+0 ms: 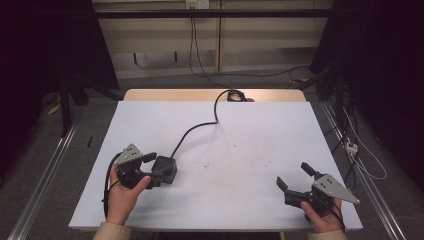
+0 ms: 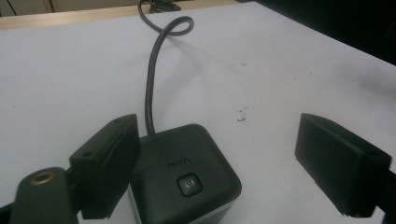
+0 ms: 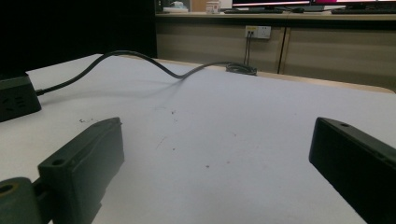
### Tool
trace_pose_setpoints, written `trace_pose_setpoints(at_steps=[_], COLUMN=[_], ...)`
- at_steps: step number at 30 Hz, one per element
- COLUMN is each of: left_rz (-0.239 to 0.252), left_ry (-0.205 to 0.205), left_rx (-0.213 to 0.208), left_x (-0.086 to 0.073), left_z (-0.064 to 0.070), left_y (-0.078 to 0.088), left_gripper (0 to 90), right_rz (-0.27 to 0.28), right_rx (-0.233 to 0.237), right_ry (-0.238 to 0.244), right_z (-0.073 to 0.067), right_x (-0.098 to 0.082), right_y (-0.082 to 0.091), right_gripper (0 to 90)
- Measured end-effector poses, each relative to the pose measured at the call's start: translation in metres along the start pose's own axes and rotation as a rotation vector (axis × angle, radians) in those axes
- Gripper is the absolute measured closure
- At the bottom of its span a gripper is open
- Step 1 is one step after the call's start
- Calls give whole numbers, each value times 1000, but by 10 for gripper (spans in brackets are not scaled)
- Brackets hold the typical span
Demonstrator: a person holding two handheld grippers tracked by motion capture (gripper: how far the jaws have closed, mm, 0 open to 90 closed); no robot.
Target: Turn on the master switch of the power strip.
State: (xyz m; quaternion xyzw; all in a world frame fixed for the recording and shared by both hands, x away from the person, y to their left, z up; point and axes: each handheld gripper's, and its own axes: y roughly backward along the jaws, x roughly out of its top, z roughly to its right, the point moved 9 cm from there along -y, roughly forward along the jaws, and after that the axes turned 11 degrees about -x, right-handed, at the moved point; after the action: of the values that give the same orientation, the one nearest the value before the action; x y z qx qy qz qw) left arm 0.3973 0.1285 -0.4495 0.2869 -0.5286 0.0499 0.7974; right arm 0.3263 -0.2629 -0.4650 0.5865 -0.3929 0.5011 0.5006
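A black cube-shaped power block (image 1: 166, 169) with a round button on top (image 2: 187, 182) sits at the left of the white table (image 1: 260, 125). Its black cable (image 1: 195, 127) snakes to the far edge (image 2: 150, 84). My left gripper (image 1: 151, 168) is at the block and stands open (image 2: 219, 140). One jaw sits close beside the block's side and the other is well apart from it. At the front right my right gripper (image 1: 291, 174) is open over bare table (image 3: 215, 144), with nothing between its jaws. From there the block (image 3: 16, 98) shows far off to the left.
The cable ends in a coil (image 1: 235, 95) on the wooden strip at the table's far edge. Wall sockets (image 3: 258, 31) and cables hang on the wall behind. Metal rails (image 1: 45, 175) run along the floor on both sides of the table.
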Motion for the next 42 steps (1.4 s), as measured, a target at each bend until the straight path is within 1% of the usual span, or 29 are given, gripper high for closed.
trace_pose_setpoints(at_steps=[2, 4, 6, 8, 9, 13, 17, 19, 23, 25, 27, 28, 32, 35, 40, 42], left_rz=[5, 6, 14, 18, 19, 32, 34, 42, 46, 55, 56, 61, 59, 51, 66, 66], left_ry=[2, -3, -11, -1, -5, 2, -8, -5, -6, -15, -10, -9, -4, -14, -5, -11], left_rx=[-3, -7, -3, -6, -7, -3, 0, 4, -1, -8, -2, -8, -5, -3, -5, -6], left_x=[0, -1, -1, -1, -1, -2, -3, -3, -4, -4, -5, -5, -7, -9, -10, -10], left_z=[0, -1, -2, -3, -4, -6, -10, -11, -13, -13, -15, -15, -18, -19, -22, -23], left_y=[1, 2, 4, 6, 7, 13, 17, 19, 22, 24, 25, 26, 29, 31, 35, 36], left_gripper=[90, 78, 53, 53, 52, 53, 53, 53, 53, 52, 50, 50, 49, 49, 49, 49], right_rz=[0, 0, -1, -1, -1, 0, -2, -2, -2, -2, -2, -2, -2, -1, -1, 0], right_rx=[0, 1, 3, 3, 3, 2, 3, 3, 3, 4, 5, 5, 5, 5, 6, 4], right_ry=[0, 2, 2, 2, 4, 4, 3, 4, 4, 5, 7, 7, 8, 8, 9, 8], right_z=[0, -1, -1, -1, -1, 0, -1, -1, -1, -1, -2, -2, -2, -2, -2, -2], right_x=[0, 0, 0, 0, 0, 0, 0, 0, 0, 0, 0, 0, 0, 0, 0, 0], right_y=[0, 0, 0, 0, 0, 0, 0, 0, 0, 0, 0, 0, 0, 0, 0, 0], right_gripper=[25, 25, 25, 25, 25, 25, 25, 25, 25, 25, 25, 25, 25, 26, 26, 26])
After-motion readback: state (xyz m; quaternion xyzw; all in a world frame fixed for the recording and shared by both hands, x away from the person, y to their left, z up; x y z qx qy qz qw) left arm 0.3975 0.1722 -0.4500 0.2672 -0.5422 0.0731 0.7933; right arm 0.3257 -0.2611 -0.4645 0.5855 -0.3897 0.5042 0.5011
